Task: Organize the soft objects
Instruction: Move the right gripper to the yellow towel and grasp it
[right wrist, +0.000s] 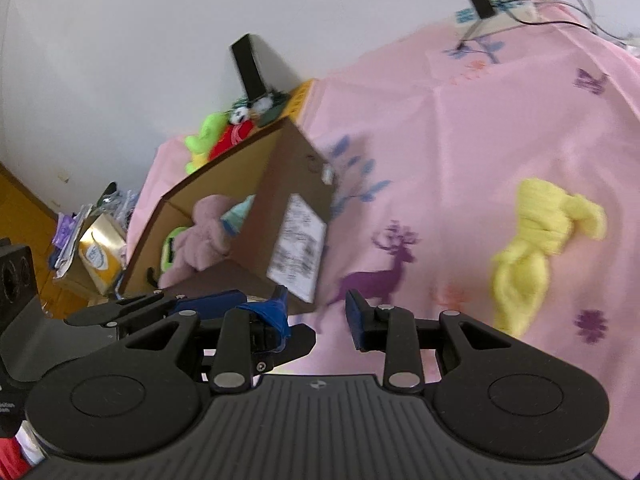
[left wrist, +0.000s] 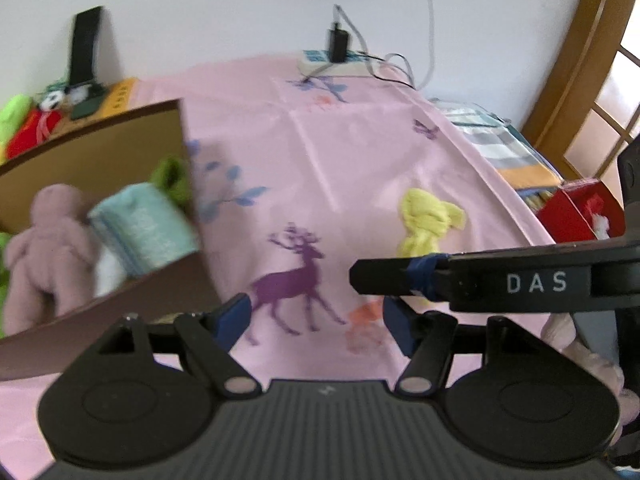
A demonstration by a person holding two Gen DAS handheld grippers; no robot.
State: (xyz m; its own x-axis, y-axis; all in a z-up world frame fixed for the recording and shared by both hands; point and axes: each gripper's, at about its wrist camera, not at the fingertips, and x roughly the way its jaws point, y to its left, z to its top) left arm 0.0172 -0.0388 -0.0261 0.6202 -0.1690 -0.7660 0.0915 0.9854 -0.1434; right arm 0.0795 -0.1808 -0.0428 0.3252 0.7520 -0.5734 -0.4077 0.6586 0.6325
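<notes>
A knotted yellow cloth (left wrist: 430,222) lies on the pink deer-print sheet (left wrist: 320,152); it also shows in the right wrist view (right wrist: 536,248). A cardboard box (left wrist: 120,152) at the left holds a pink plush toy (left wrist: 48,248), a folded light-blue towel (left wrist: 144,232) and something green. The box also shows in the right wrist view (right wrist: 276,208). My left gripper (left wrist: 316,320) is open and empty above the sheet. My right gripper (right wrist: 316,316) is open and empty, its finger (left wrist: 400,276) reaching in near the yellow cloth.
A power strip with a black charger (left wrist: 338,46) and cables lies at the far edge. A green and a red soft toy (right wrist: 218,138) sit behind the box. Striped cloth (left wrist: 508,152) and a red box (left wrist: 576,208) are at the right. A tissue pack (right wrist: 100,256) lies left.
</notes>
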